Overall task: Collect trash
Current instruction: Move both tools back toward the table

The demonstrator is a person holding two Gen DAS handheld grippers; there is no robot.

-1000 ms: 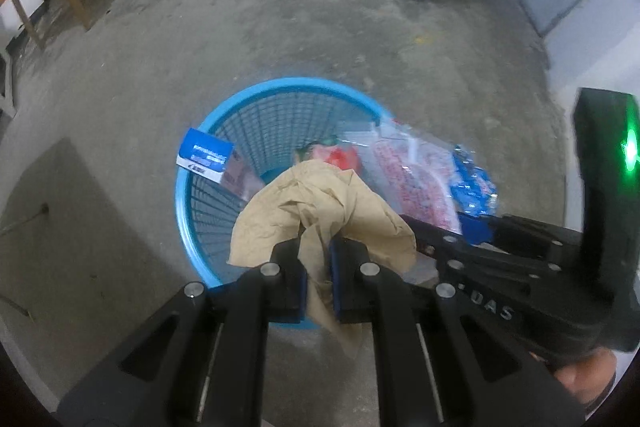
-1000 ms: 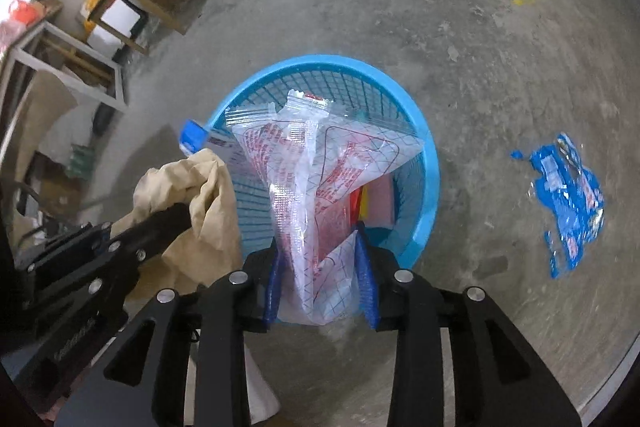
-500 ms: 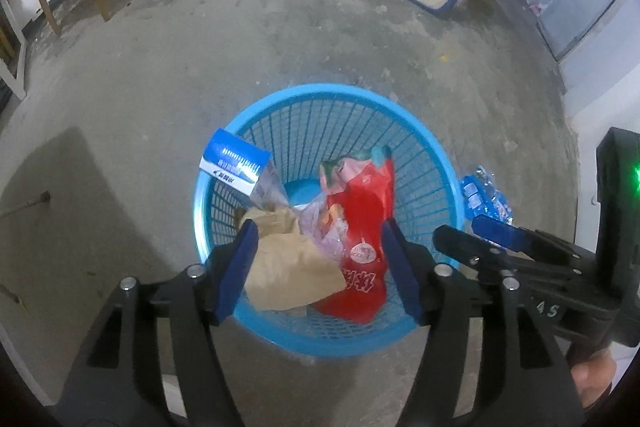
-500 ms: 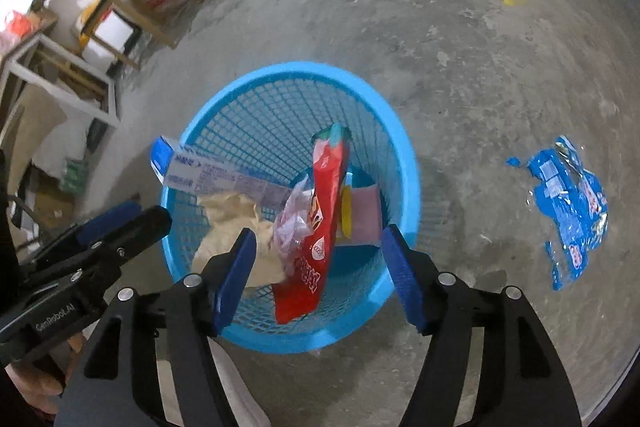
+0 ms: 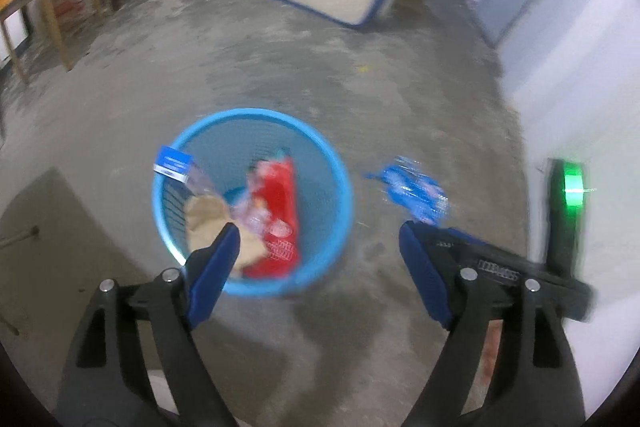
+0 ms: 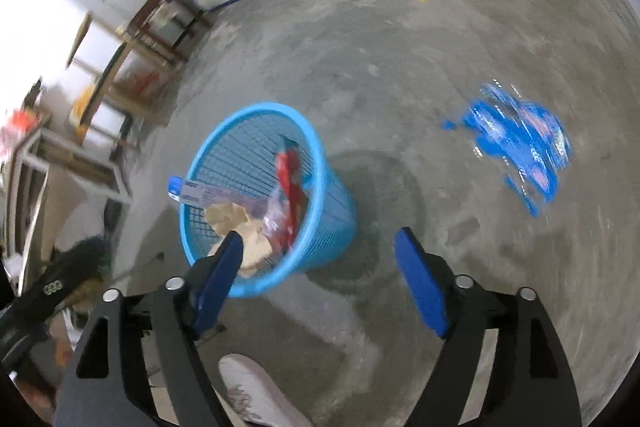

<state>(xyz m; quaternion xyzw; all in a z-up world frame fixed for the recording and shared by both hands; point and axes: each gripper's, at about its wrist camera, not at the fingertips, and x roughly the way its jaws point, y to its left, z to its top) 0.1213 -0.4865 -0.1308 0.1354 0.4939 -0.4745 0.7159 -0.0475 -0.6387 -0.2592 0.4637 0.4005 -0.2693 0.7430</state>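
Floor (image 5: 280, 67) concrete, blue basket (image 5: 340, 195) upright on it, holding brown paper (image 5: 206, 215), red packet (image 5: 280, 199), clear bag (image 6: 276, 215) and blue-ended box (image 5: 174, 165) leaning on rim. Blue wrapper (image 6: 516, 143) flat on floor, right of basket, well apart, not collected. Left gripper (image 5: 316, 255) and right gripper (image 6: 318, 259) both above near rim, jaws just been opening, now wide apart, nothing between; white shoe (image 6: 256, 387) below right gripper.

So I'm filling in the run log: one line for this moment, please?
left gripper: open, empty | right gripper: open, empty | basket: holds trash | blue wrapper: on floor
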